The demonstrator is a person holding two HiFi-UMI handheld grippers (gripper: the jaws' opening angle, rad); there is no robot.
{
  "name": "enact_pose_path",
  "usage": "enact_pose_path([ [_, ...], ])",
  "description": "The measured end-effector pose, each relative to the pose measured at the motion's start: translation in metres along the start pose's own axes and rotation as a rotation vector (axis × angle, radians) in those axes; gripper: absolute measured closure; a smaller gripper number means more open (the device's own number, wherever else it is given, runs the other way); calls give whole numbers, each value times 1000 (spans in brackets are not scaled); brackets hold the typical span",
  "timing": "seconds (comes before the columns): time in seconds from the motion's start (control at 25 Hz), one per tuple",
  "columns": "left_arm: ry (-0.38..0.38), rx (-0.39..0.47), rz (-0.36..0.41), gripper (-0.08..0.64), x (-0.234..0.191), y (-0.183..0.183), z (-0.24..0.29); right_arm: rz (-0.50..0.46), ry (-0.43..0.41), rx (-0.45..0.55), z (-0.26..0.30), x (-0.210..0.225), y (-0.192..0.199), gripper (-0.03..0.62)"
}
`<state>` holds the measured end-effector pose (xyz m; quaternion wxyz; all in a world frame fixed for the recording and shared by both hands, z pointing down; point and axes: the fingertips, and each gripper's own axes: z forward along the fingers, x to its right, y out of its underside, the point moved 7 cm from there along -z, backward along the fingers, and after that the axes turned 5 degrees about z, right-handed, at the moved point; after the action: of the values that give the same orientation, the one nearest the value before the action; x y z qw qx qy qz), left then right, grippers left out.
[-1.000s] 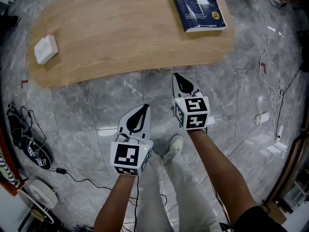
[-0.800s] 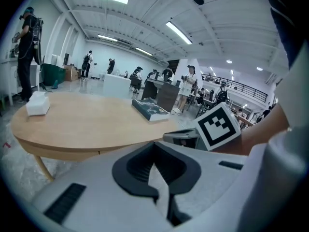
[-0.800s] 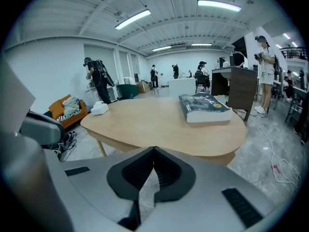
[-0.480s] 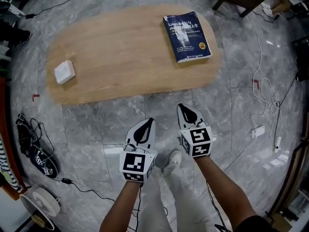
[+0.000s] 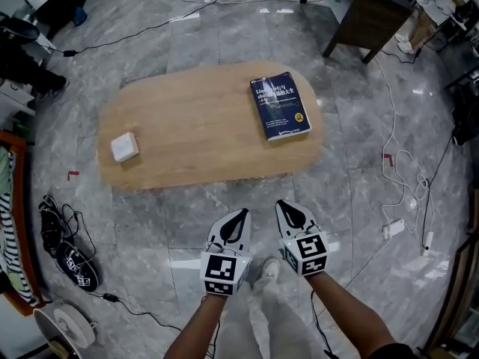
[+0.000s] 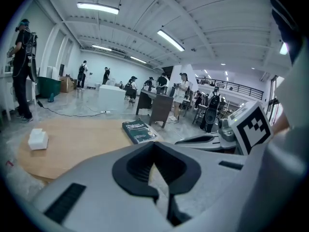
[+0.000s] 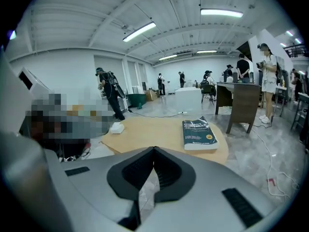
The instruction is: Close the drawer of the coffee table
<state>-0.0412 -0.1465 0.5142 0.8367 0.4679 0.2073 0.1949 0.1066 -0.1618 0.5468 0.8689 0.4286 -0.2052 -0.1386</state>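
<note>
Both finger pairs pressed together, left gripper (image 5: pixel 241 214), right gripper (image 5: pixel 282 205), open floor (image 5: pixel 187 215) before coffee table (image 5: pixel 194 126) edge

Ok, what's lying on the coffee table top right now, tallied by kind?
book: 1
small white block: 1
Total: 2 things on the coffee table

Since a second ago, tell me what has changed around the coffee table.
The left tool and right tool have drawn back from the coffee table, which now sits farther off in the head view. Nothing was gripped or released; both stay shut and empty. The book and white block lie unmoved on it.
</note>
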Motion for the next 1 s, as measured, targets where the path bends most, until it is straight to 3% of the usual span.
enact_pose_path([
  [0.28, -14, 52, -49, 557, 17, -47, -24, -17, -26, 40, -49, -5, -35, 580],
  [0.68, 6, 95, -9, 557, 72, -103, -56, 53, 7, 126, -115, 22, -94, 580],
  [1.0, -38, 150, 4, 557, 96, -147, -85, -63, -154, 213, -155, -17, -141, 580],
])
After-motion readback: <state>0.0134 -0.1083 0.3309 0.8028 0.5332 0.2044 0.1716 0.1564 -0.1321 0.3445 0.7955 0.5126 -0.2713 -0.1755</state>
